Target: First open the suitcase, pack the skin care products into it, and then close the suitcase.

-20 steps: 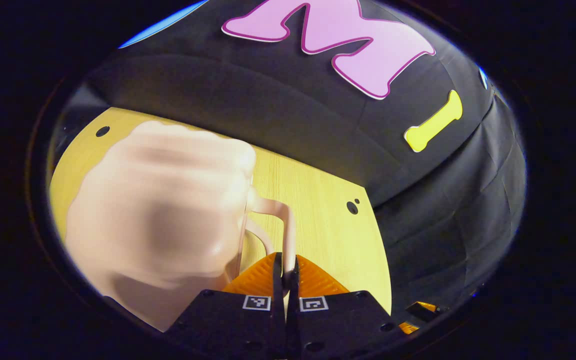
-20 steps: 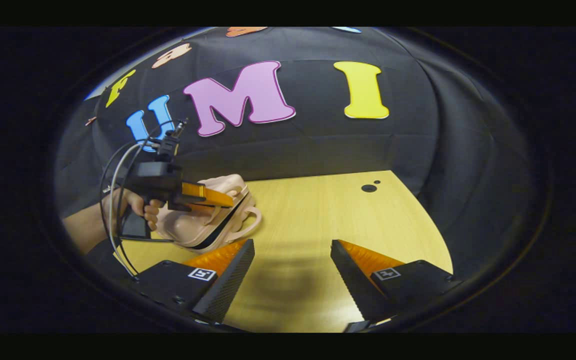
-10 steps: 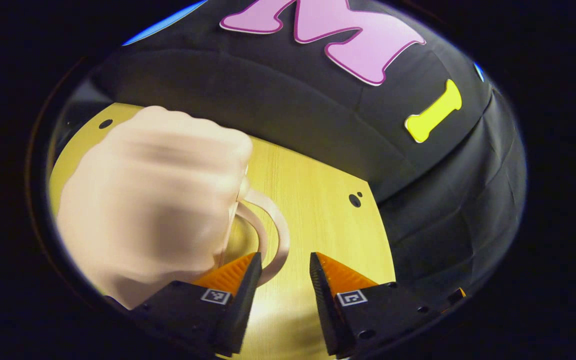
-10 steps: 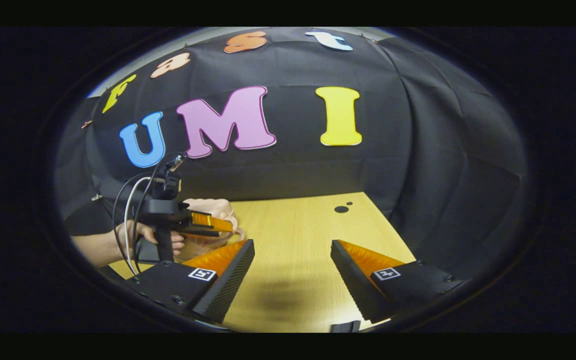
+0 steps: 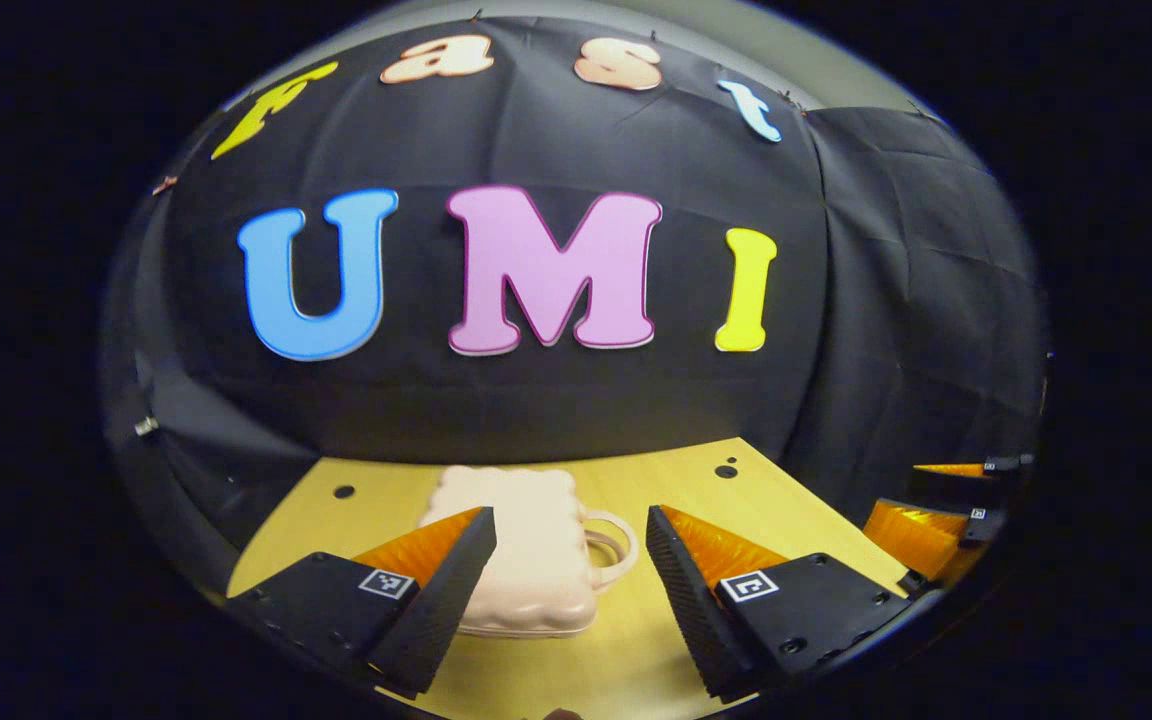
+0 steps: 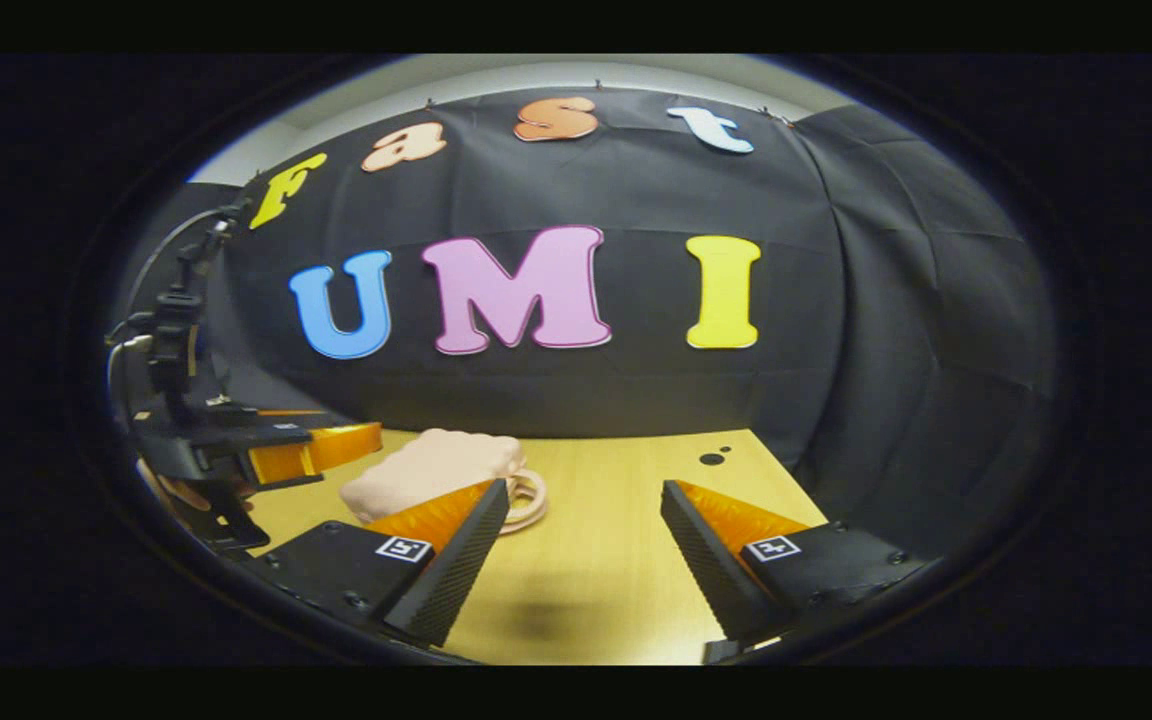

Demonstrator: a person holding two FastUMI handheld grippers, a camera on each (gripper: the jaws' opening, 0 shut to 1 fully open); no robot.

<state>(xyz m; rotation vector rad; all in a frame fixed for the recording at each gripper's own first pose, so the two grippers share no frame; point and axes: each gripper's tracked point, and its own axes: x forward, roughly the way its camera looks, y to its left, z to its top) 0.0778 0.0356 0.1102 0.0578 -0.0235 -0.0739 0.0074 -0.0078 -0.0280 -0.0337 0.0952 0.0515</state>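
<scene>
Left gripper view: left gripper (image 5: 568, 570) spread open, empty; closed suitcase (image 5: 526, 560) flat on table (image 5: 696, 480), handle (image 5: 614, 545) rightward. Right gripper (image 6: 584, 560) likewise open. Recommended: confirm lid seam fully seated.

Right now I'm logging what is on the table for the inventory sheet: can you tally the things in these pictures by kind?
Pale pink scalloped suitcase, lying closed, handle to its right: 1
Light wooden table: 1
Two-finger grippers, both open: 2, the left gripper and the right gripper
Total: 4
</scene>
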